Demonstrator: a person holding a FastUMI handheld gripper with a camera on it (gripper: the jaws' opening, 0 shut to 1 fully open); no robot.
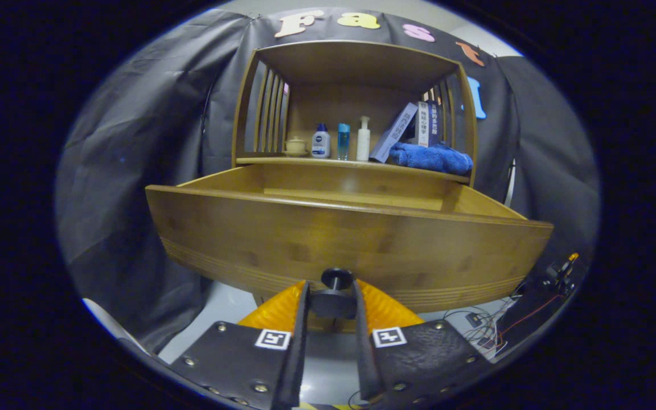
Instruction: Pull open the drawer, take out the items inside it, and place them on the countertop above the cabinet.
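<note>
Tongs (332,299) grip the knob (335,295) of the half-open drawer (351,245); pull straight back, level, to avoid jamming.

On the shelf, a small lidded cup (295,146), three bottles (341,141), leaning books (413,128) and a blue towel (431,157) are seen. Loose wires (490,327) are strewn on the floor lower right.

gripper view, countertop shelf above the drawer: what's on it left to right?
Small lidded ceramic pot → white-and-blue bottle → clear blue bottle → white pump bottle → leaning books → blue towel. Below, the gripper is shut on the drawer knob.
</note>
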